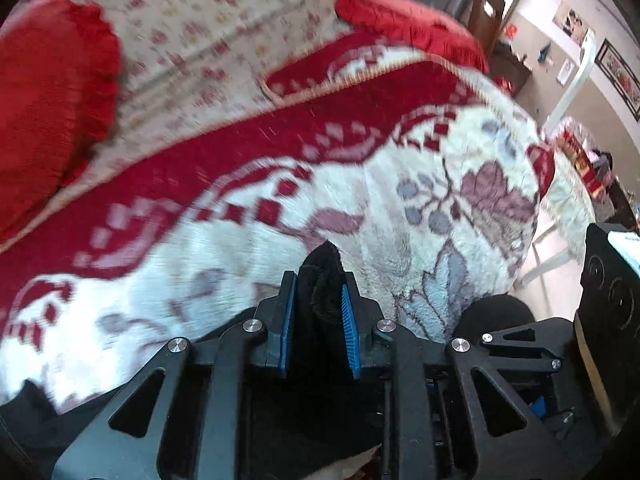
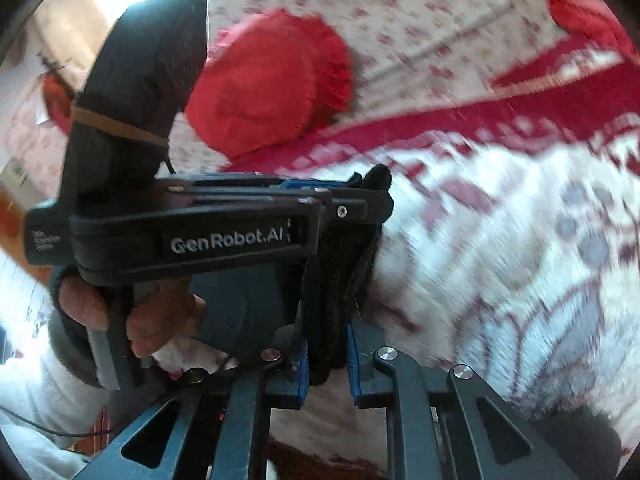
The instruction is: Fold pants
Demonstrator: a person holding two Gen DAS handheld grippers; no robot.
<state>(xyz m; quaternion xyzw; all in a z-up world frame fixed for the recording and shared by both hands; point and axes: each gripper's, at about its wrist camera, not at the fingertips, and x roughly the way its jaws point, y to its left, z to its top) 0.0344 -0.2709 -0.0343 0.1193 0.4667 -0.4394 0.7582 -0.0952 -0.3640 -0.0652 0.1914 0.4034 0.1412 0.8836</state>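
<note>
Over patterned blanket (image 1: 460,152), black pants (image 1: 320,280) between both clamped grippers.

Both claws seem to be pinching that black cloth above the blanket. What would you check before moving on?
1. Left claw grips the black pants: ok, fabric sits between the blue pads.
2. Right claw grips the pants: ok, a thick bunch is pinched.
3. Claws clear of each other: cannot tell; in the right view the left one is very close, just ahead.
4. Landing surface, the floral blanket: ok, flat and bare ahead.
5. Red cushion out of the way: ok, off to the side.
6. How the pants hang below: cannot tell, hidden and blurred.
</note>
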